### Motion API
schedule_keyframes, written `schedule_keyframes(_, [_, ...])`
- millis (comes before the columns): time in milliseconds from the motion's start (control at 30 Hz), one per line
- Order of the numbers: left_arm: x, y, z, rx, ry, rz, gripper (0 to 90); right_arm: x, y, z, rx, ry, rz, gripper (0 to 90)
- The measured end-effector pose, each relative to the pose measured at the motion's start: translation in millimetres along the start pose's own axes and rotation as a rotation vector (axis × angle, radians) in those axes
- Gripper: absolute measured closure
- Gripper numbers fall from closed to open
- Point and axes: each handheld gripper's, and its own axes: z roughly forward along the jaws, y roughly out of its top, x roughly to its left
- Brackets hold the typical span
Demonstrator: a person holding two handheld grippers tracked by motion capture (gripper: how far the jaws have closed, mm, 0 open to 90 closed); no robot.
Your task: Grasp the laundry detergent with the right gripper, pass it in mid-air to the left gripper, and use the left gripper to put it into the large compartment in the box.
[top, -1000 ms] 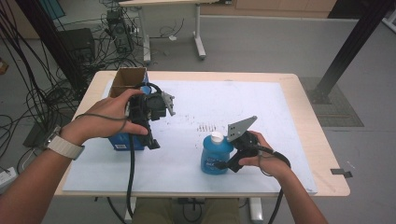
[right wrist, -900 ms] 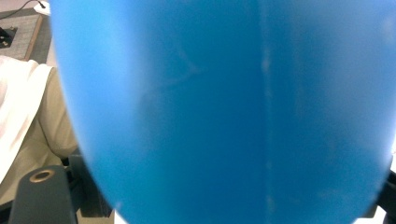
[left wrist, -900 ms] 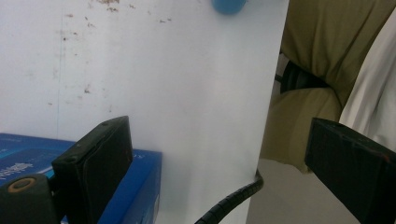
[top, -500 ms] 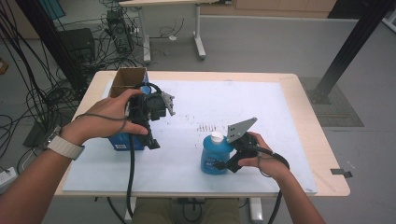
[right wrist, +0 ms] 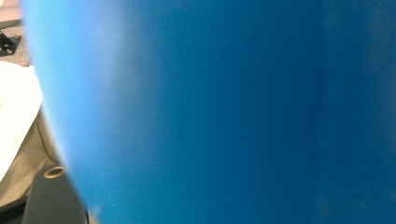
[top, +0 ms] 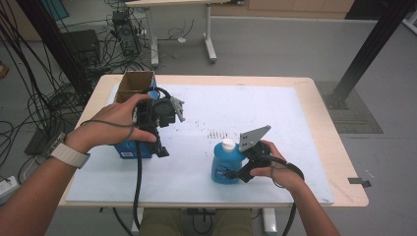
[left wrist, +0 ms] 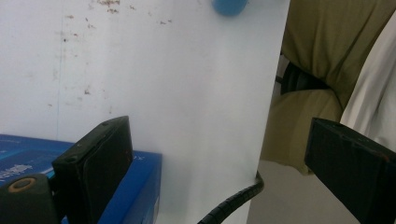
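Blue bottle [top: 225,166]: upright near table's front edge [top: 211,200], white cap on | right gripper [top: 235,173]: jaws just closing around bottle body, contact unclear | left gripper [top: 158,145]: jaws spread wide, nothing between, above blue box [top: 126,148] | cardboard box [top: 134,84] behind.

Wooden table [top: 339,162]; white sheet [top: 275,118] on top; blue bottle [top: 223,164], blue box [top: 129,147], cardboard box [top: 134,83].

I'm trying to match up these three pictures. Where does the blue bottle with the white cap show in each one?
High view: the blue bottle stands on the white sheet, low and centre, against the right claw.
Left gripper view: a blue sliver of it at the top edge.
Right gripper view: its blurred blue wall looms up close.
Shared landmark: the white sheet, at the left edge of the right gripper view.
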Motion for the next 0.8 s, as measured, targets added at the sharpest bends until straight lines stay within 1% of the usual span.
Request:
schedule_keyframes(333, [0.7, 0.6, 0.2, 0.002, -0.002, 0.006, 8.3, 0.1, -2.5, 1.3, -0.013, 0.001, 0.003, 20.2])
schedule_keyframes(367, [0.4, 0.7, 0.9, -0.004, -0.003, -0.002, 8.2, 0.1, -3.0, 1.6, -0.016, 0.002, 0.004, 20.6])
schedule_keyframes(600, [0.8, 0.7, 1.2, -0.004, -0.003, -0.003, 8.2, -0.5, -5.0, 2.9, -0.035, 0.005, 0.008, 21.6])
schedule_keyframes(633, [1.3, 0.7, 1.2, 0.006, -0.004, 0.005, 8.2, -0.6, -5.2, 3.5, -0.038, 0.008, 0.007, 21.8])
schedule_keyframes(800, [1.4, 0.2, 2.8, 0.005, -0.008, 0.003, 8.3, -0.5, -5.4, 3.9, -0.042, 0.008, 0.006, 22.3])
